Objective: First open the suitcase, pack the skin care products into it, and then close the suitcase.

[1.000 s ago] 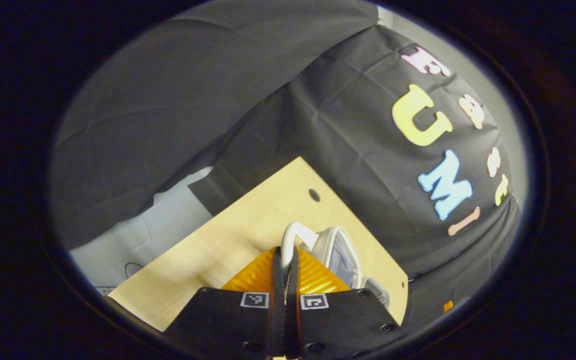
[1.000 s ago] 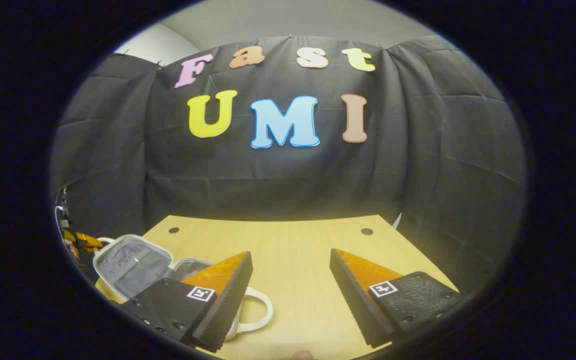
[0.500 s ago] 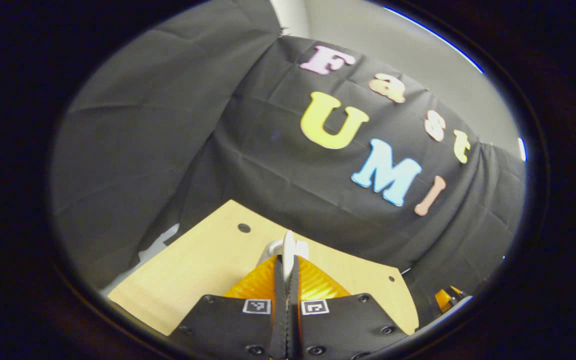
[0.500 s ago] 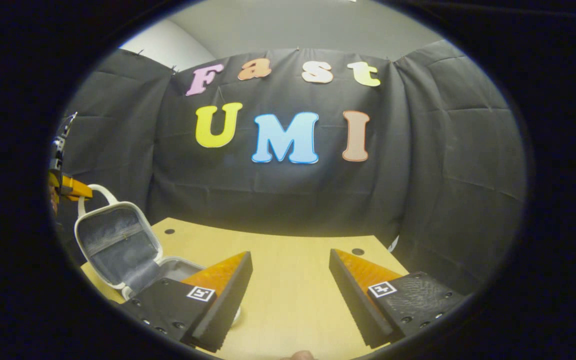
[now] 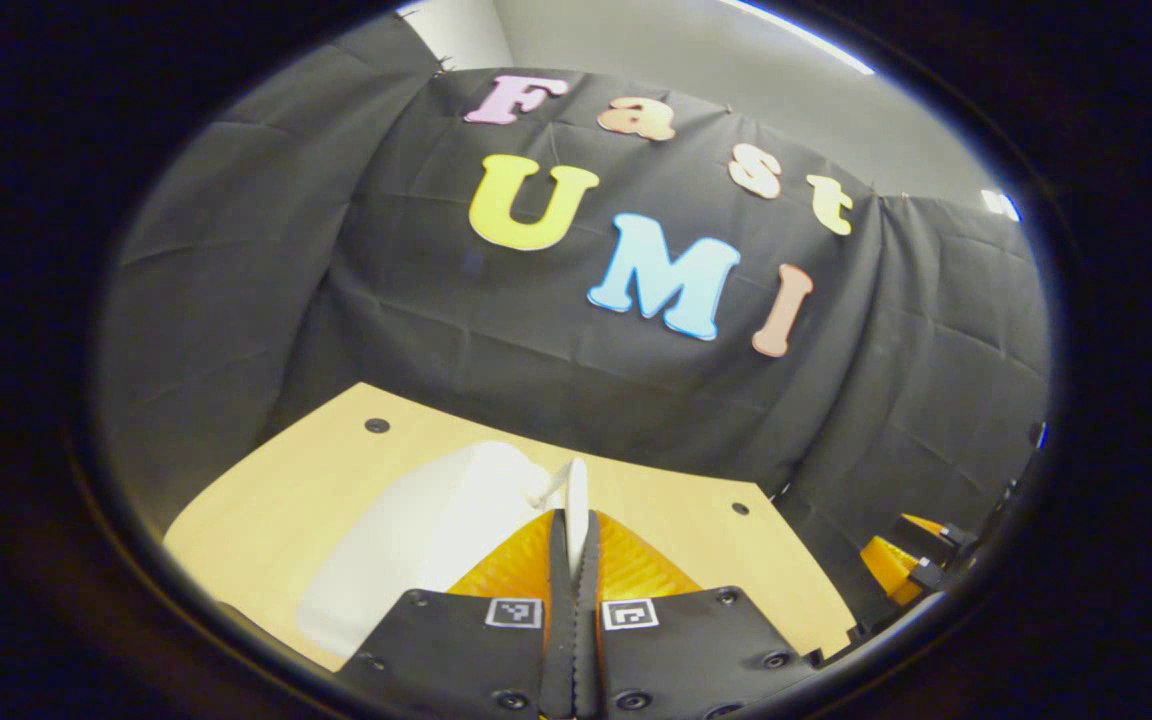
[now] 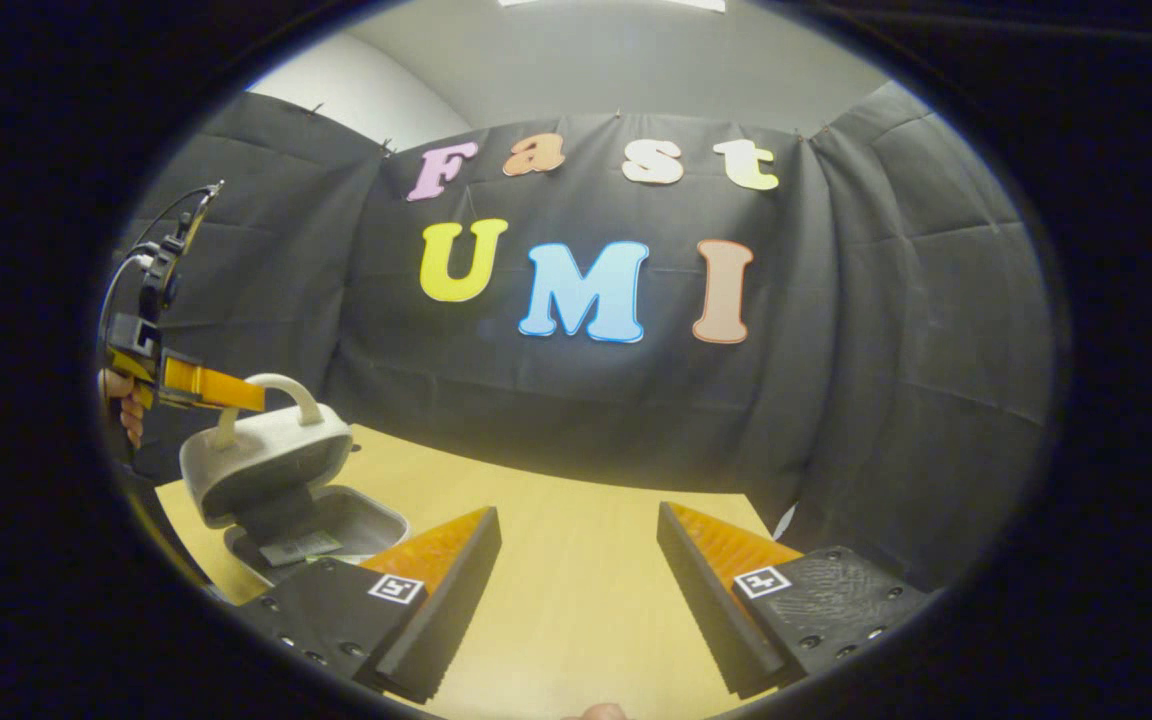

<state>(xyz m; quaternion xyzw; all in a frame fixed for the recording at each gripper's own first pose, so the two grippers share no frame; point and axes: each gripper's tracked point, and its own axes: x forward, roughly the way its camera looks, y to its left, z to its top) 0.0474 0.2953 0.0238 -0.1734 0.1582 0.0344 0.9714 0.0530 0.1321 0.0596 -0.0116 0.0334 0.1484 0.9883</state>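
The small white suitcase (image 6: 271,455) stands at the left of the right gripper view, its lid tilted halfway down over the base (image 6: 366,520). A small flat item (image 6: 298,548) lies inside the base. My left gripper (image 6: 226,395) is shut on the lid's white handle (image 6: 286,385), with a hand (image 6: 121,400) behind it. In the left gripper view, my left gripper (image 5: 576,520) pinches the handle (image 5: 576,490), and the lid's white shell (image 5: 416,530) slopes away to the left. My right gripper (image 6: 576,590) hovers open over the table, to the right of the case.
The wooden table (image 6: 556,520) has small holes near its far corners. Black cloth walls close in behind and at both sides. In the left gripper view my right gripper (image 5: 901,560) shows at the far right edge, past the table (image 5: 336,470).
My left gripper, shut on the handle throughout, has swung the lid up from lying flat open and over toward the base. My right gripper stayed open and tilted up slightly.
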